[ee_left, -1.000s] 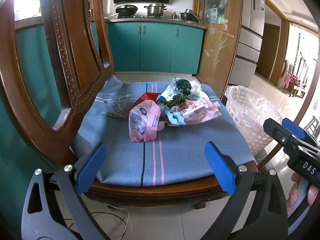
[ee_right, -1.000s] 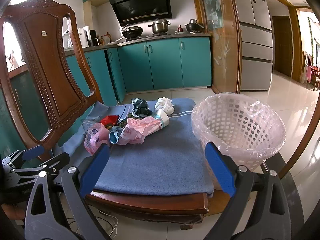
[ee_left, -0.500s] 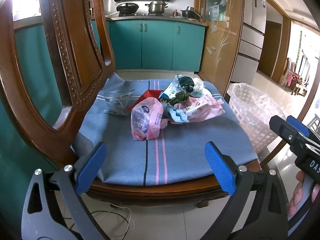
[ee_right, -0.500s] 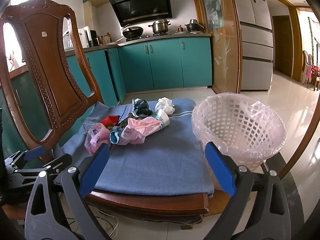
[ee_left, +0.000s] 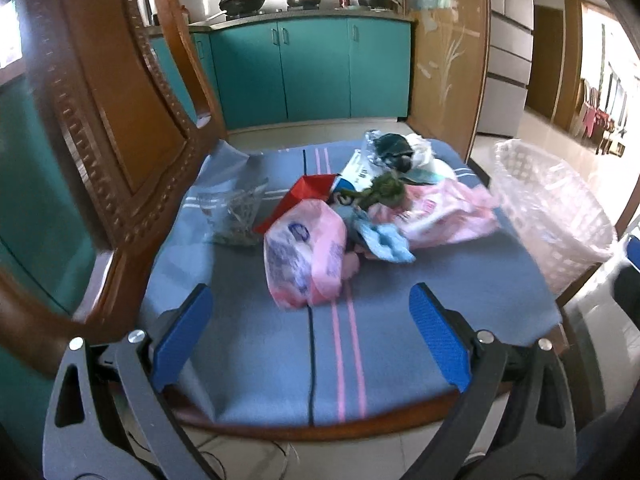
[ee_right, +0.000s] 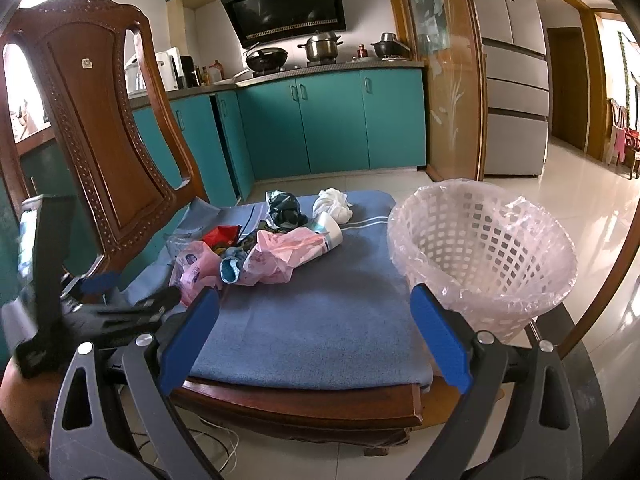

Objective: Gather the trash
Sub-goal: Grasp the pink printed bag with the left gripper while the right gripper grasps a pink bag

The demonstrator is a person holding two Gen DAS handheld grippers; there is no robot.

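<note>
Flanking the pink wrapper (ee_left: 306, 256) on the blue cushion (ee_left: 384, 336), the left gripper (ee_left: 310, 336) and right gripper (ee_right: 314, 336) hold jaws open and empty; lined basket (ee_right: 484, 256) stands beside the chair (ee_right: 104, 120).

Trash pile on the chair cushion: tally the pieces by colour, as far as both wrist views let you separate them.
Pink bags: 2, near one, far one
Red wrapper: 1
Light blue scrap: 1
Dark green pieces: 2, bag, clump
White tissue: 1
White cup: 1
Clear bag: 1
Total: 9, overlaps make this approximate.
</note>
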